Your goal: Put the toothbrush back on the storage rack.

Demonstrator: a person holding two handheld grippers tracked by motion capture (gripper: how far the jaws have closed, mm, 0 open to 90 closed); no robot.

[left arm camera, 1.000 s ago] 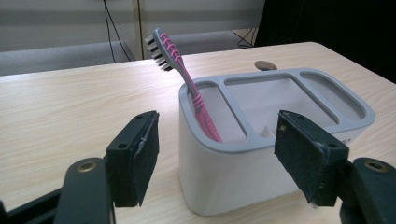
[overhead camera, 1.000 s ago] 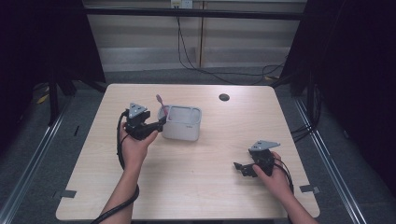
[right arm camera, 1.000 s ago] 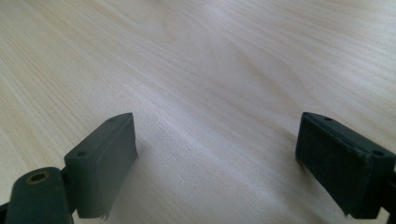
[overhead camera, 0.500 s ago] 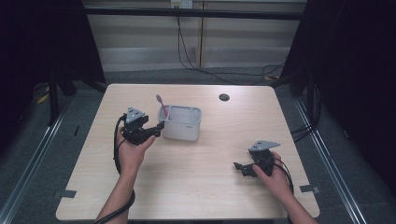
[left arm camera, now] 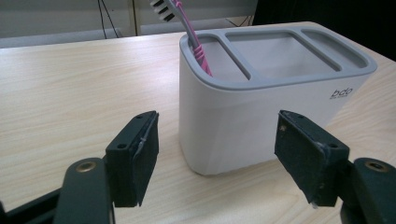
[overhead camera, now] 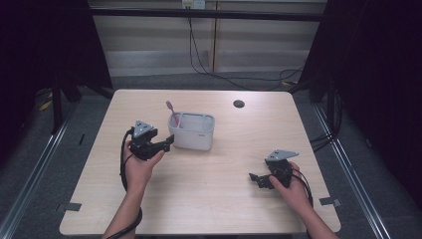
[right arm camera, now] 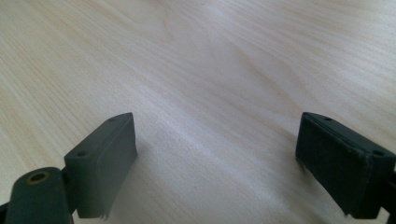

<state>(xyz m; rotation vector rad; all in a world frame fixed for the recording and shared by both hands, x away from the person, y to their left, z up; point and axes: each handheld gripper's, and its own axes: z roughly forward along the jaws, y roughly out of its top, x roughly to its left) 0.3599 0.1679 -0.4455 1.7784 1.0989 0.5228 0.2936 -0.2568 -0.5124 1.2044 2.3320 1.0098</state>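
At left of centre in the high view, the left tool [overhead camera: 166, 143] hangs wide and empty just beside the white holder [overhead camera: 192, 131], where a pink toothbrush [overhead camera: 172, 112] already leans in the leftmost compartment. That placing looks done. Lower right, the right tool [overhead camera: 255, 179] rests wide and empty on the desk [overhead camera: 239, 144].

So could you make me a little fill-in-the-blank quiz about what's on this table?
1. The toothbrush standing in the holder is ____.
2. The holder's top is split into ____ compartments.
3. The left gripper has its jaws ____, with nothing held.
4. The right gripper points at bare ____.

Missing words: pink; three; open; table
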